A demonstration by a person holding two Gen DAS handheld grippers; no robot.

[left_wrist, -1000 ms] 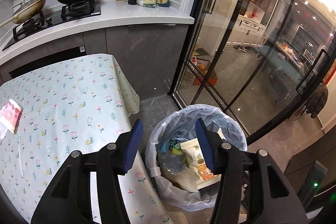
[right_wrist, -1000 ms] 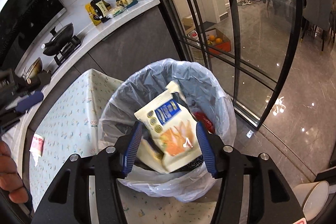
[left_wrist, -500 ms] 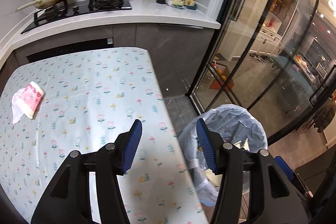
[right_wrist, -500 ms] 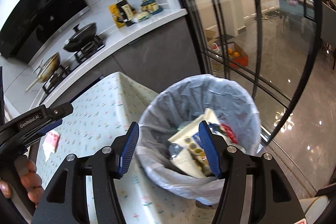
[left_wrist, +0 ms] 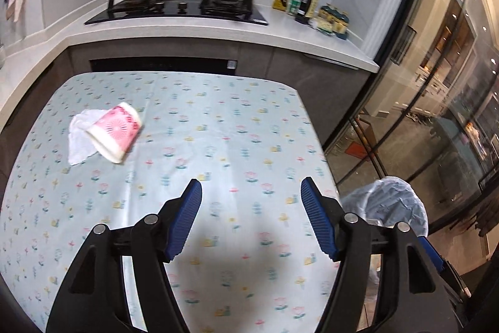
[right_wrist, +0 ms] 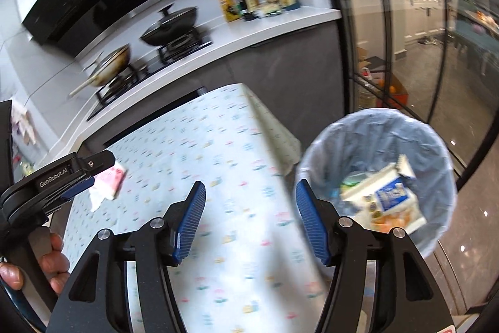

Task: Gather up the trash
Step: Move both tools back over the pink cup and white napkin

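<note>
Kitchen, counter [left_wrist: 199,30] along the top of both views, two pans on the stove, bottles at its right end. Glass doors [right_wrist: 405,21] fill the right side.

Table [left_wrist: 218,120] with a flowered cloth takes the middle of the left wrist view and the lower centre of the right wrist view. It is mostly bare, so most of the trash is probably cleared.

Trash bin [right_wrist: 436,145] with a pale bag liner sits on the floor just beside the table's right edge, at middle right of the right wrist view, an easy drop spot from the table. Snack bags [right_wrist: 386,195] and wrappers lie inside it.

Left gripper [left_wrist: 251,217] at bottom centre hangs over the table, tilted down, jaws opening, nothing between them, only cloth below. Likely readying for the next pick. A hand [right_wrist: 46,264] at lower left of the right wrist view holds its handle.

Right gripper [right_wrist: 251,217] at bottom centre of its view sits over the table edge next to the bin, jaws apart, empty.

Last trash left: a pink paper cup [left_wrist: 115,133] on its side, lying on a crumpled white tissue [left_wrist: 79,139], upper left of the left wrist view, well apart from both grippers. The light cup could roll or crush when gripped.
</note>
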